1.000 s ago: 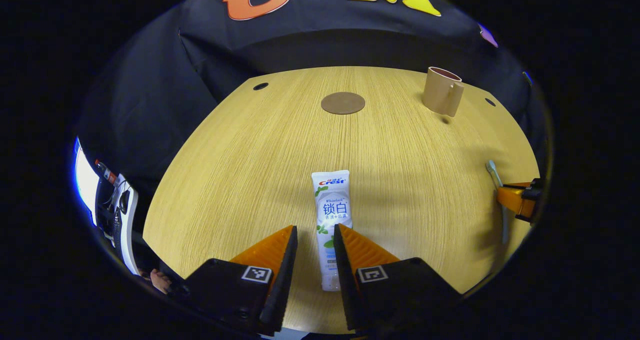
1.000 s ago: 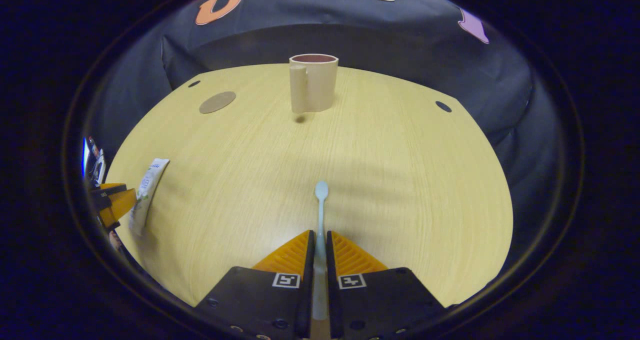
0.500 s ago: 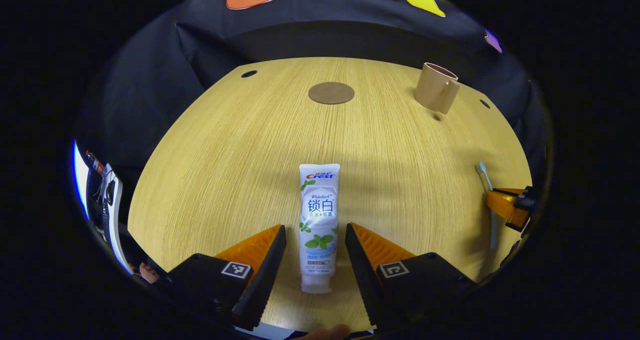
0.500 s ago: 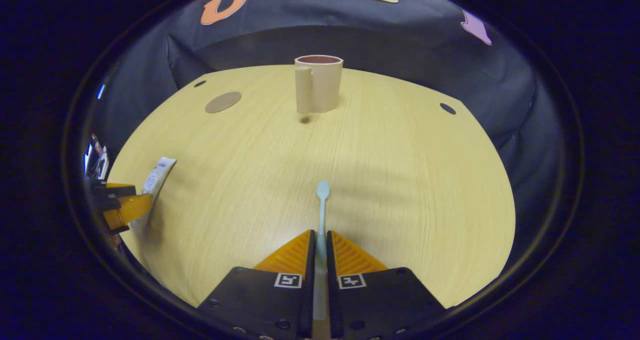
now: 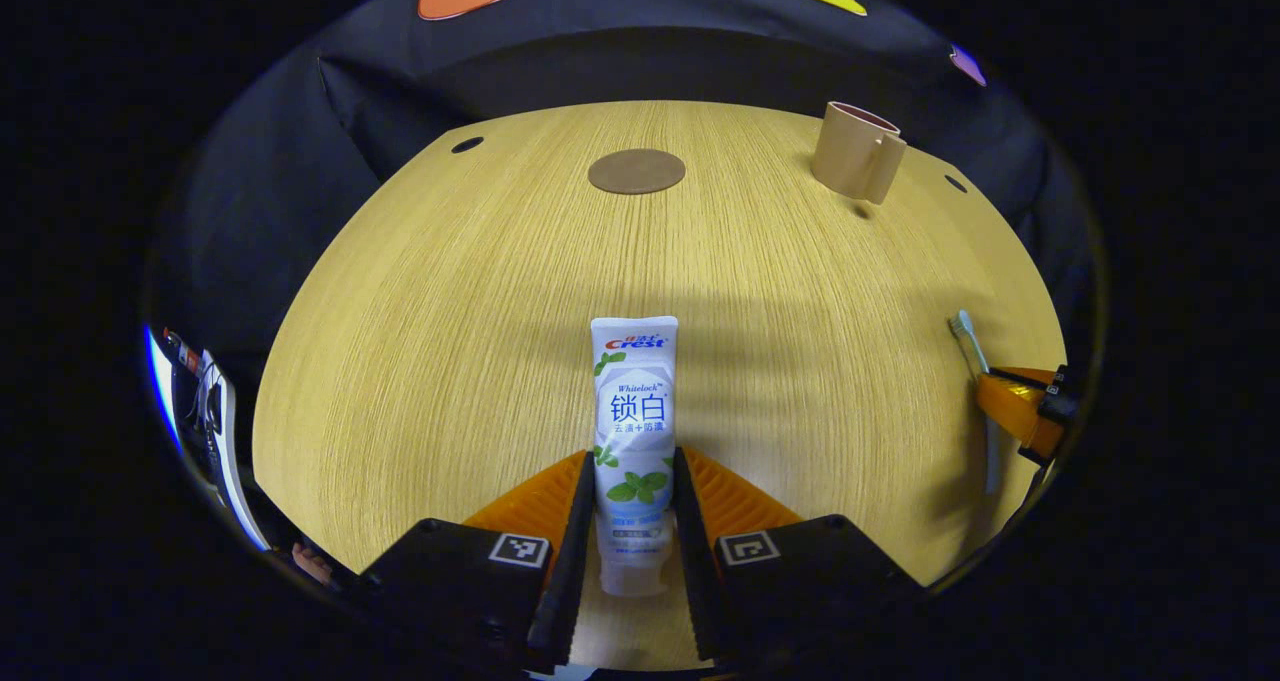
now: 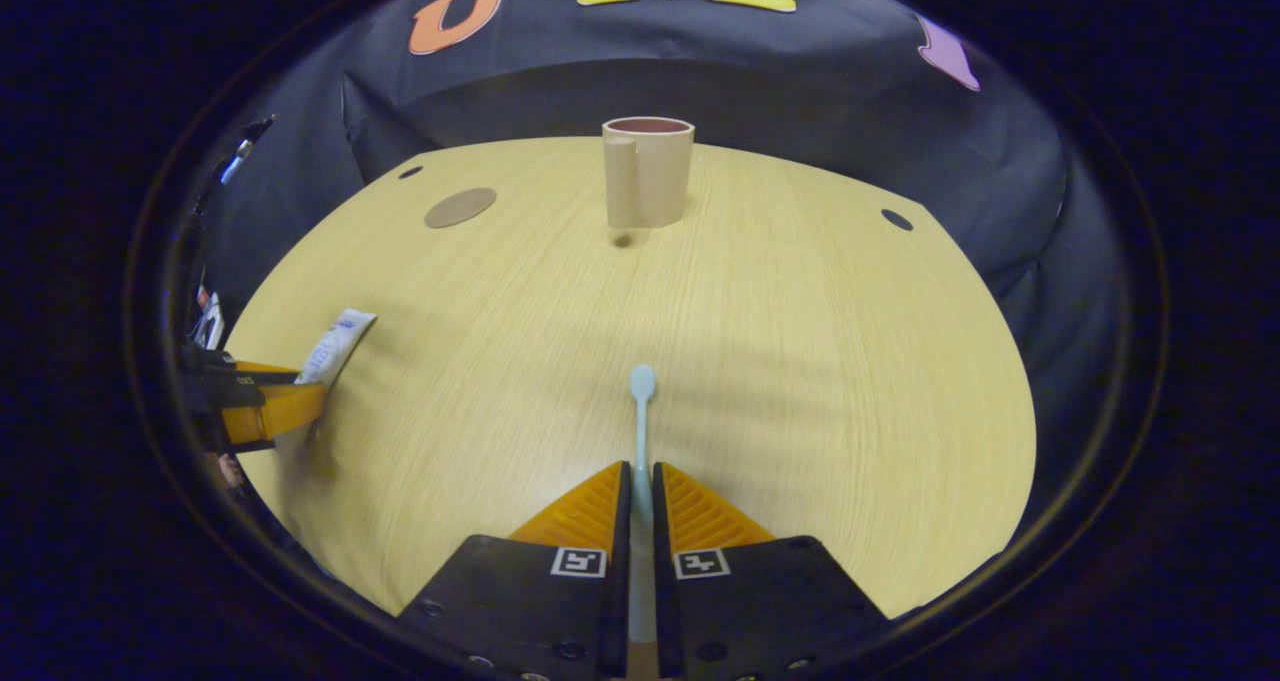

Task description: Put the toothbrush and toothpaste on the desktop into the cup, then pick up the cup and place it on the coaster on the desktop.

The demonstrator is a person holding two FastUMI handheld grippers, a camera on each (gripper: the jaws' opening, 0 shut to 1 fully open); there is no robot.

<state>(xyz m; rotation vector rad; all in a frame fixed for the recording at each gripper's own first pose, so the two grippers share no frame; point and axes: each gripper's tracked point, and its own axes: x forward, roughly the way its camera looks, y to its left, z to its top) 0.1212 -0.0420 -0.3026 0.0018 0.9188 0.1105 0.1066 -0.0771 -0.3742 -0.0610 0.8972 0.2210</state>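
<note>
Orange tongs (image 5: 632, 481) around toothpaste (image 5: 634, 411)

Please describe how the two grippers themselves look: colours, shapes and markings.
Both look alike. The left gripper and right gripper each have two orange wedge-shaped fingers with ribbed faces, on black blocky bodies. Each body half carries a small square black-and-white marker.
</note>
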